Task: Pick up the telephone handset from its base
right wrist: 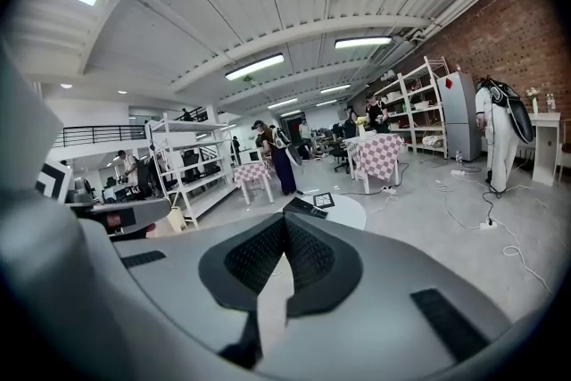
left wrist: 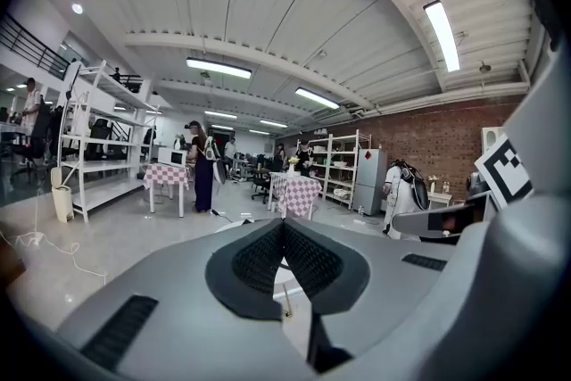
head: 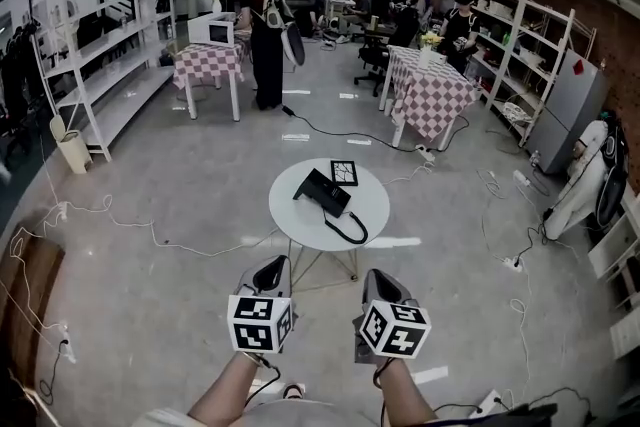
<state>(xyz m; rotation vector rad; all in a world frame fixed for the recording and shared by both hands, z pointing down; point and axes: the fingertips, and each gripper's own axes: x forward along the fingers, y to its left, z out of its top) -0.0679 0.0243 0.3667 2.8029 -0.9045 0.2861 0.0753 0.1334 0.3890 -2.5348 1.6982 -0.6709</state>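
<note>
A black telephone [head: 322,191] lies on a small round white table [head: 375,205], its handset resting on the base and a black cord [head: 350,231] looping toward the near edge. In the right gripper view the telephone [right wrist: 305,207] shows on the table [right wrist: 350,211] just beyond the jaw tips. Both grippers hang over the floor short of the table, side by side. My left gripper [head: 272,265] [left wrist: 284,223] is shut with nothing in it. My right gripper [head: 378,277] [right wrist: 285,219] is also shut and empty. The left jaws hide most of the table in the left gripper view.
A square marker card [head: 343,172] lies on the table behind the phone. Cables [head: 120,220] trail over the floor on both sides. Checkered tables [head: 432,95] [head: 210,65], white shelving [head: 95,80] [head: 520,55] and several people [head: 265,35] stand further back.
</note>
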